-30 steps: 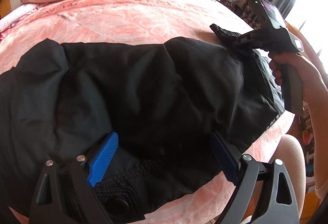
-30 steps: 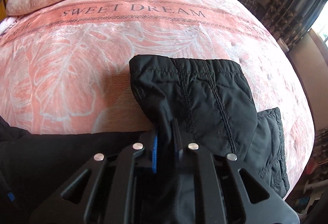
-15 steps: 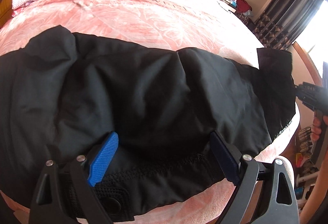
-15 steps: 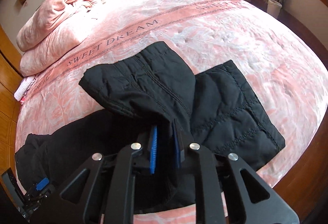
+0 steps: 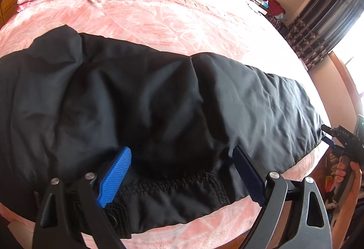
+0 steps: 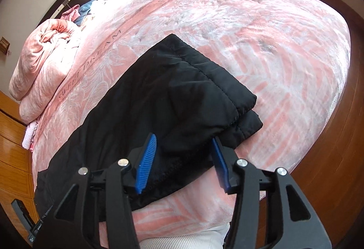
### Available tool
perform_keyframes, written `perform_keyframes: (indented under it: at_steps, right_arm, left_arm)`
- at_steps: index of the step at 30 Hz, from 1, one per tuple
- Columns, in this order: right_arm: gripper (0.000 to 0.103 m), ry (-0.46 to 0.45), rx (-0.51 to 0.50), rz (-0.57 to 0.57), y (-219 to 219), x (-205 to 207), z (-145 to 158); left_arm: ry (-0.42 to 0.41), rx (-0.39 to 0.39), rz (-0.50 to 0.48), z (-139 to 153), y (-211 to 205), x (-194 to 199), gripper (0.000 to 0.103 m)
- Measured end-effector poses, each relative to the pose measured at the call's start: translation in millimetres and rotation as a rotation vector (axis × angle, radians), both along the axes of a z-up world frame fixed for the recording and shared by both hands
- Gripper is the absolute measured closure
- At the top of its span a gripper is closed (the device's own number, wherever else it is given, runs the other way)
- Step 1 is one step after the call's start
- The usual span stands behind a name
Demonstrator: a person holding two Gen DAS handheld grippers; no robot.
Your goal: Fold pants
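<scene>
In the left wrist view, the black padded nylon pants [image 5: 159, 112] lie lengthwise along the near edge of the pink leaf-patterned fleece blanket [image 5: 147, 14], waistband end near the camera, legs running off to the right. The left gripper [image 5: 182, 174] stands wide apart, its blue ribbed pads resting on the waistband fabric without pinching it, as it did half a second ago. In the right wrist view, the pants' stacked quilted cuffs [image 6: 204, 89] point away across the blanket. The right gripper [image 6: 184, 162], clamped on a raised cuff half a second ago, now gapes around the flattened leg ends.
</scene>
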State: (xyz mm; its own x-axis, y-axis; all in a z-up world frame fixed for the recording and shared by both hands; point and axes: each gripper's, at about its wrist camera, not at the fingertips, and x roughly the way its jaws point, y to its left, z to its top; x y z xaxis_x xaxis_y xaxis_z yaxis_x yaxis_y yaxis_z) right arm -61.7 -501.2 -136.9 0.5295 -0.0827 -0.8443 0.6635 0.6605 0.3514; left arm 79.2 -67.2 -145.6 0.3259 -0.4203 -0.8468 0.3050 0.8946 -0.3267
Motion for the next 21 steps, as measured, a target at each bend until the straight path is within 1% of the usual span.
perform_keyframes:
  at_steps: [1, 2, 3, 4, 5, 6, 7, 10, 13, 15, 17, 20, 21]
  right_arm:
    - [0.053, -0.015, 0.017, -0.01, -2.7, -3.0, -0.4]
    - [0.057, -0.032, 0.041, -0.017, -6.0, -5.9, -1.4]
    - [0.076, -0.041, 0.06, -0.015, -9.2, -7.2, -2.4]
    - [0.091, -0.031, 0.068, -0.005, -10.6, -6.3, -3.6]
    - [0.092, -0.012, 0.064, -0.001, -11.6, -5.9, -4.7]
    - [0.096, -0.011, 0.065, 0.009, -11.1, -6.0, -4.5]
    - [0.099, -0.017, 0.064, 0.027, -9.3, -6.2, -2.9]
    - [0.099, -0.009, 0.025, 0.06, -4.8, -9.9, 4.6]
    - [0.099, 0.031, 0.012, 0.07, -1.9, -16.0, 5.8]
    - [0.098, 0.066, 0.009, 0.078, -2.9, -16.7, -2.3]
    - [0.097, 0.106, 0.018, 0.082, -3.3, -13.7, -16.8]
    - [0.092, 0.134, -0.013, 0.113, 3.3, -9.3, -23.6]
    - [0.086, 0.142, -0.033, 0.118, 6.4, -9.0, -20.5]
  left_arm:
    - [0.003, -0.007, 0.001, 1.1, -1.4, -1.0, 0.012]
    - [0.004, -0.011, 0.001, 1.9, -2.7, -1.7, 0.012]
    - [0.004, -0.011, -0.002, 2.6, -4.6, -2.6, 0.012]
    - [0.002, -0.009, -0.01, 2.8, -7.2, -3.5, 0.012]
    - [0.001, -0.003, -0.016, 2.2, -7.6, -2.9, 0.012]
    - [0.0, 0.006, -0.02, 1.9, -10.5, -3.4, 0.012]
    - [0.0, 0.015, -0.024, 0.9, -13.0, -3.6, 0.012]
    - [0.002, 0.027, -0.027, -1.3, -15.7, -3.4, 0.012]
    - [0.0, 0.027, -0.029, -1.0, -16.7, -2.1, 0.012]
    - [-0.003, 0.03, -0.035, -1.0, -17.9, -0.2, 0.012]
    - [-0.004, 0.036, -0.038, -2.8, -17.1, 1.0, 0.012]
    - [-0.009, 0.035, -0.04, -2.8, -16.6, 3.4, 0.012]
    - [-0.009, 0.033, -0.042, -2.6, -15.3, 3.2, 0.012]
